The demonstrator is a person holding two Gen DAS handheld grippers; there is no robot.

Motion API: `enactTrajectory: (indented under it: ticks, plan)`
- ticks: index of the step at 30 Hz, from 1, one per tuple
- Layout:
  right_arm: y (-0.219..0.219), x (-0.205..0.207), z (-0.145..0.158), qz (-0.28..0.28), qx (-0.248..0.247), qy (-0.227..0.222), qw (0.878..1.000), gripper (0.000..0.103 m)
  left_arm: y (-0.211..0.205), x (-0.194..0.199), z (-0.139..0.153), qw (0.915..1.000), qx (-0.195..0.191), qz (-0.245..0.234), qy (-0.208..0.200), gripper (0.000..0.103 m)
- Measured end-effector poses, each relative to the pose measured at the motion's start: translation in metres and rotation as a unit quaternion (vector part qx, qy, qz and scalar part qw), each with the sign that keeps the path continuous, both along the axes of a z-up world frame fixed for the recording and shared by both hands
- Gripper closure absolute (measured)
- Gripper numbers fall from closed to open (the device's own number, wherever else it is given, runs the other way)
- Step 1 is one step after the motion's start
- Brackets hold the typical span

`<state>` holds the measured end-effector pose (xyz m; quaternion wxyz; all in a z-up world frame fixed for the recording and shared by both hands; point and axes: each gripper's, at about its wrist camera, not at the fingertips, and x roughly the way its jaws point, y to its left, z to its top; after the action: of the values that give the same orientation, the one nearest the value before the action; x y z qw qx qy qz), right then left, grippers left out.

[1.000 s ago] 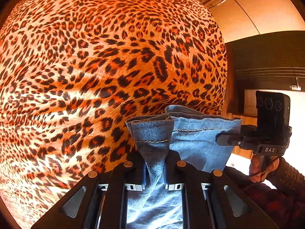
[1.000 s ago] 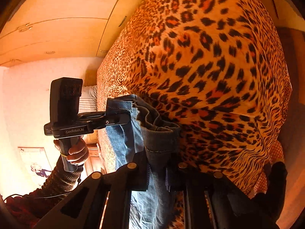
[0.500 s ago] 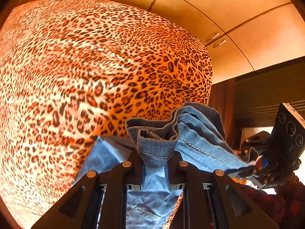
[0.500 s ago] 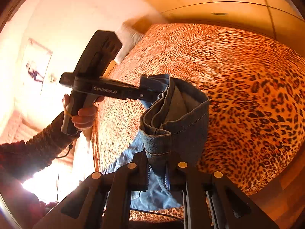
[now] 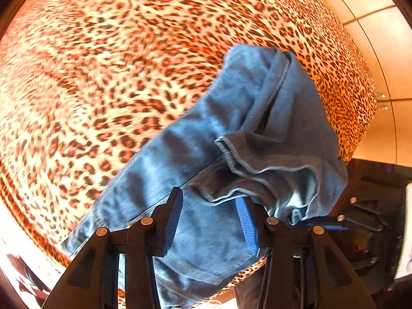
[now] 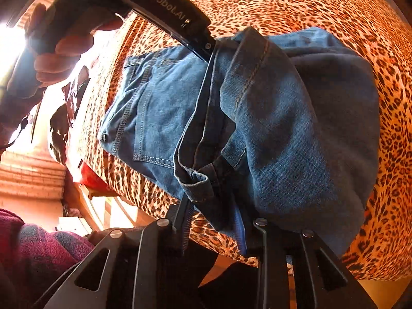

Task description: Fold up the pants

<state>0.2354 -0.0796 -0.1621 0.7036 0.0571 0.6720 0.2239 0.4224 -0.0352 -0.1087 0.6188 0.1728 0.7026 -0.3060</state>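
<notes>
Blue jeans lie folded over on a leopard-print bed cover. In the left wrist view my left gripper points down at them. Its jaws are opening, and the leg hem lies loose just past the blue pads, which press on nothing. In the right wrist view my right gripper hangs over the near edge of the jeans. Its jaws are opening too, with the other hem corner slack between the fingertips. The left gripper reaches in from the upper left onto the fold.
The bed's edge runs close below the jeans, with a red thing and floor beyond it. A hand and a dark red sleeve are at the left. Pale cupboard panels stand behind the bed.
Both grippers carried the leg hems across the bed and down onto the upper part of the jeans, rolling as they went. Both then opened and let the hems go.
</notes>
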Motion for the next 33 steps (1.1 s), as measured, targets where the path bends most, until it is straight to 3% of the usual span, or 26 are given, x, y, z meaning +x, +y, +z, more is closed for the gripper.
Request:
enactTrajectory:
  ticks: [2,4,6,10,14,18,25,28,31,33]
  plan:
    - [-0.016,0.007,0.021,0.013,0.016,-0.019,1.0,0.057,0.023,-0.004,0.016,0.9986,0.012,0.034,-0.04,0.058]
    - [-0.042,0.016,0.046,-0.003,0.053,-0.038,0.998,0.054,0.044,-0.011,0.032,0.9952,-0.002,0.087,-0.046,0.054]
    - [-0.078,0.028,0.059,-0.046,0.086,-0.046,0.994,0.038,0.061,-0.027,0.039,0.9884,-0.041,0.144,-0.024,0.041]
    - [-0.144,0.054,0.054,-0.084,0.133,-0.038,0.987,0.038,0.082,-0.071,0.033,0.9675,-0.076,0.24,0.018,0.039]
    - [-0.176,0.074,0.034,-0.044,0.141,-0.012,0.989,0.038,0.071,-0.123,0.019,0.9407,-0.092,0.323,0.049,0.04]
    - [-0.168,0.096,0.015,0.032,0.137,0.016,0.99,0.038,0.048,-0.153,0.005,0.9229,-0.062,0.378,0.042,0.041]
    - [-0.121,0.131,0.004,0.138,0.136,0.027,0.981,0.038,0.053,-0.177,-0.037,0.8528,-0.099,0.506,0.084,0.041]
    - [-0.103,0.141,-0.004,0.174,0.131,0.029,0.975,0.038,0.058,-0.182,-0.053,0.8183,-0.106,0.556,0.099,0.041]
    - [-0.079,0.156,-0.014,0.21,0.11,0.022,0.971,0.038,0.067,-0.187,-0.051,0.7844,-0.13,0.6,0.086,0.041]
    - [-0.06,0.166,-0.019,0.238,0.095,0.007,0.967,0.038,0.072,-0.19,-0.048,0.7707,-0.133,0.618,0.079,0.041]
